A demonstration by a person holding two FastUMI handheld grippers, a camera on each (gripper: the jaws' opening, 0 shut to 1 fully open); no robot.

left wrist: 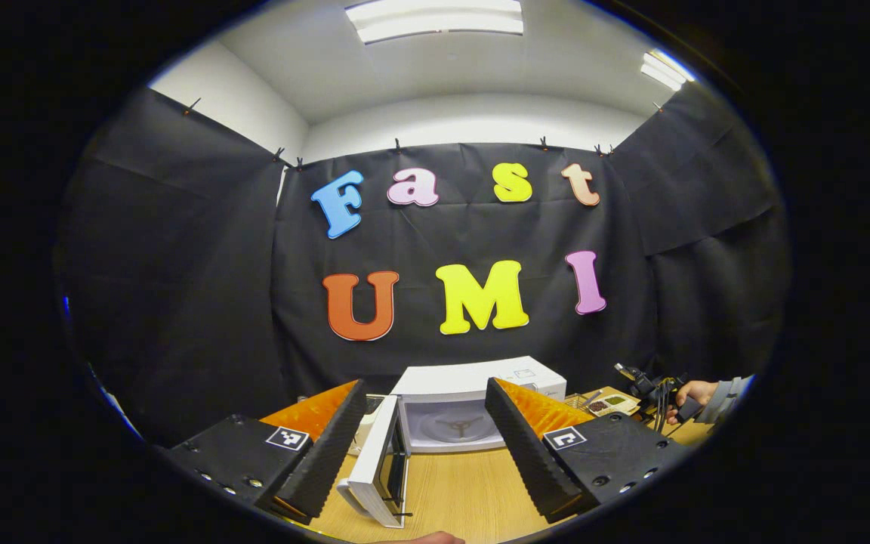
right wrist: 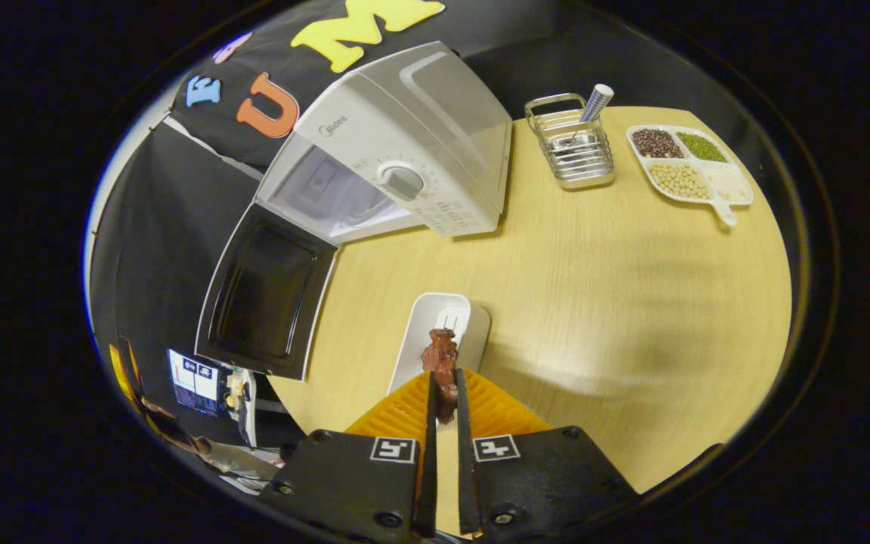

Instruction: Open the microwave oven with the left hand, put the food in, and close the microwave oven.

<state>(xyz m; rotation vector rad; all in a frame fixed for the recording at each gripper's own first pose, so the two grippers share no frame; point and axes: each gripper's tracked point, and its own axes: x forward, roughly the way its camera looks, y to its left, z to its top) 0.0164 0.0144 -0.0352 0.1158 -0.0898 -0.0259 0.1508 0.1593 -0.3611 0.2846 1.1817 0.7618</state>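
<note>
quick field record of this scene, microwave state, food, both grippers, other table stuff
microwave: on wooden table, door swung open, cavity empty
food: brown piece, pinched in right gripper above a white tray
left gripper: open, holding nothing, facing the microwave
other: wire utensil holder, divided dish of beans

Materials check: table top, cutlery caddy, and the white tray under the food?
Table top: pale wood-look, likely laminate; faint uniform grain, matte sheen.
Cutlery caddy: metal wire, probably chromed or stainless steel; thin shiny silver bars.
White tray: looks like glossy plastic or melamine, possibly ceramic; smooth, rounded rim. Can't settle which.
</note>
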